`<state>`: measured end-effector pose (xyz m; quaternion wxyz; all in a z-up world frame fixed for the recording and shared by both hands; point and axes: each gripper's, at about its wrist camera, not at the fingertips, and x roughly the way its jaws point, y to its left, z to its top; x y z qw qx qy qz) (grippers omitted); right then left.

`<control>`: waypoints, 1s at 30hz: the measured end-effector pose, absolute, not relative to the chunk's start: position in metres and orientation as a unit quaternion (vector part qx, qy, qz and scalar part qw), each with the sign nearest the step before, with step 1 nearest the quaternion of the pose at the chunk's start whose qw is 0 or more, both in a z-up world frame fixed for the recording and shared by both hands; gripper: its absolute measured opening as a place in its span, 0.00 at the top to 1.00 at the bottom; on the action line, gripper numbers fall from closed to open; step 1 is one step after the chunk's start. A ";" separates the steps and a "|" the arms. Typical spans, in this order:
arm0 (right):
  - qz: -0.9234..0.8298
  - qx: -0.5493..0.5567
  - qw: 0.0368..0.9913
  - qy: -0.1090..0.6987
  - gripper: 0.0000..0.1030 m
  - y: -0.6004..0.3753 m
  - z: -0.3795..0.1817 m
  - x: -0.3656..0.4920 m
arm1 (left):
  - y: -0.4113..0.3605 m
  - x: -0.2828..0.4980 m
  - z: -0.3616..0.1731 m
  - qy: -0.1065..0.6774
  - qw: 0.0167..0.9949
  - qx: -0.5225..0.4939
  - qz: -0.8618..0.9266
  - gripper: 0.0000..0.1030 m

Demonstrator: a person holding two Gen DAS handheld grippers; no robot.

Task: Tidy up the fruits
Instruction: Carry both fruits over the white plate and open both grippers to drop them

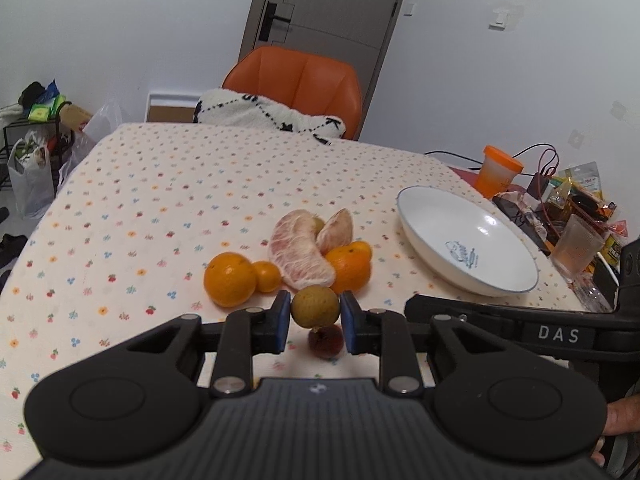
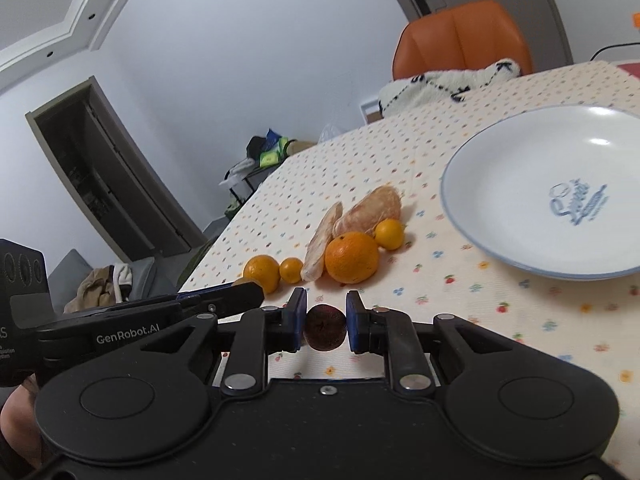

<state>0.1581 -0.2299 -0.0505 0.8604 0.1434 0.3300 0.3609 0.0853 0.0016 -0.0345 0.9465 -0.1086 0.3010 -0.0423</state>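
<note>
Where the cream tablecloth with its small printed flowers (image 1: 168, 200) covers the counter, the fruit lies in a loose cluster near the middle: a large orange (image 1: 229, 279), a small orange (image 1: 267, 276) touching it, two pale pink peeled pomelo segments (image 1: 300, 254) leaning together, and another orange (image 1: 350, 268) on their far side. The left tongs (image 1: 315, 309) are clenched on a round yellowish-brown fruit (image 1: 315, 306), held just in front of the cluster. The right tongs (image 2: 326, 326) grip a small dark red fruit (image 2: 325, 327) close above the cloth. To the right of the fruit stands an empty white shallow bowl with a blue rim and blue print (image 1: 464, 248). Beyond it lie an orange-lidded plastic cup (image 1: 498, 172), a clear glass (image 1: 576, 246), cables and snack packets. An orange padded chair (image 1: 296, 84) stands at the far edge with a white fluffy blanket (image 1: 272, 114) draped over it. Behind are white walls, a grey door (image 1: 332, 4) and a rack with plastic bags (image 1: 36, 148).
</note>
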 end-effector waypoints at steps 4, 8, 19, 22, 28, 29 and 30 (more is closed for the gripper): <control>0.355 0.145 0.868 0.314 0.81 -0.242 -0.042 0.153 | -0.010 0.085 -0.025 0.291 0.950 -0.101 -0.049 0.76; 0.347 0.148 0.877 0.296 0.81 -0.254 -0.035 0.150 | -0.022 0.085 -0.016 0.282 0.953 -0.092 -0.059 0.76; 0.319 0.163 0.894 0.271 0.81 -0.291 -0.025 0.148 | -0.058 0.093 -0.004 0.270 0.956 -0.073 -0.092 0.76; 0.311 0.167 0.898 0.264 0.81 -0.302 -0.024 0.148 | -0.069 0.098 -0.003 0.269 0.955 -0.069 -0.104 0.76; 0.294 0.173 0.905 0.254 0.81 -0.322 -0.022 0.150 | -0.091 0.106 0.000 0.263 0.954 -0.063 -0.127 0.76; 0.291 0.174 0.906 0.252 0.81 -0.326 -0.022 0.150 | -0.094 0.108 0.000 0.263 0.954 -0.063 -0.130 0.76; 0.289 0.175 0.907 0.250 0.81 -0.329 -0.021 0.151 | -0.097 0.110 0.000 0.263 0.953 -0.063 -0.135 0.76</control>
